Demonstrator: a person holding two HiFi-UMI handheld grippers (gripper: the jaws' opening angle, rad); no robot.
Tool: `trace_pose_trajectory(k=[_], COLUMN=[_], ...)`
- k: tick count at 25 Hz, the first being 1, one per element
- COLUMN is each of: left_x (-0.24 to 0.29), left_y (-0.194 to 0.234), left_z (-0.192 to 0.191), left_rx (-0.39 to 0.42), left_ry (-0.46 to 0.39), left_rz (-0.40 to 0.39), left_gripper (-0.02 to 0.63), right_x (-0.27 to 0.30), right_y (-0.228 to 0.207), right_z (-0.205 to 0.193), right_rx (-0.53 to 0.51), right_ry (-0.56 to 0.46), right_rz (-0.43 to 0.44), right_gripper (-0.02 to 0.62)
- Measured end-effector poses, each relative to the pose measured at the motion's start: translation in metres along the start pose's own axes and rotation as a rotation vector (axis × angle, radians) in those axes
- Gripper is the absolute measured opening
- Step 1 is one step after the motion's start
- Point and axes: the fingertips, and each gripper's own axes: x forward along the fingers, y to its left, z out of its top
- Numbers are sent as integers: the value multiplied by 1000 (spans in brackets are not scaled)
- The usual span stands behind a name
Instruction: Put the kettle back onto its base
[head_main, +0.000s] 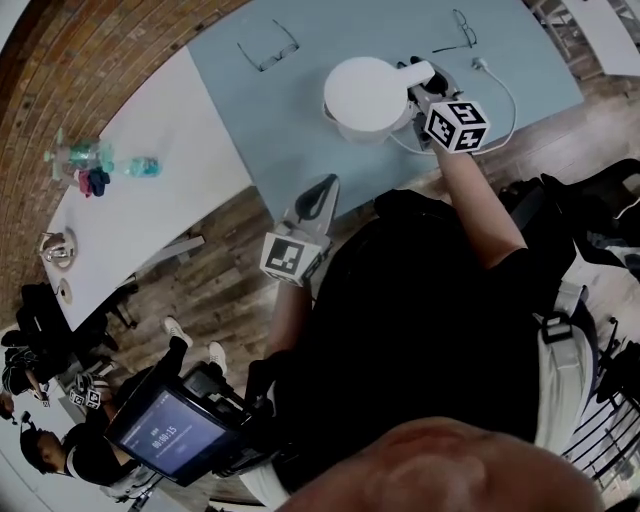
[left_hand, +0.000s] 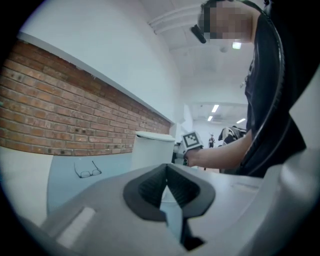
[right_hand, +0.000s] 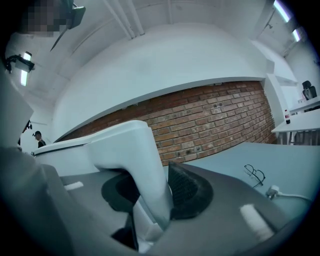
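Observation:
A white kettle with a flat lid hangs over the light blue table. My right gripper is shut on its handle, which fills the space between the dark pads. The left gripper view shows the same kettle ahead with the right hand behind it. My left gripper hovers at the table's near edge, left of the kettle and apart from it, jaws shut with nothing in them. A white cord runs under the kettle. I cannot make out the base.
Two pairs of glasses lie on the far part of the blue table, and a plug lies right of the kettle. A white table to the left carries bottles. A brick wall stands behind, and people stand at lower left.

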Motion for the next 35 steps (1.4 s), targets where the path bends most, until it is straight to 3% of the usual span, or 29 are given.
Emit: trace_pose_trajectory(k=[11, 17, 35], left_x=[47, 62, 72], left_y=[-7, -2, -1], left_z=[-4, -4, -9], left_rx=[-53, -41, -38], left_ry=[21, 31, 70], left_rz=[-81, -109, -107], left_gripper=[2, 2, 2], right_x=[-14, -12, -3], right_y=[-56, -72, -90], right_z=[4, -4, -26], right_rx=[13, 21, 58], right_ry=[-8, 1, -3], right_rz=[-49, -64, -46], right_gripper=[137, 137, 137])
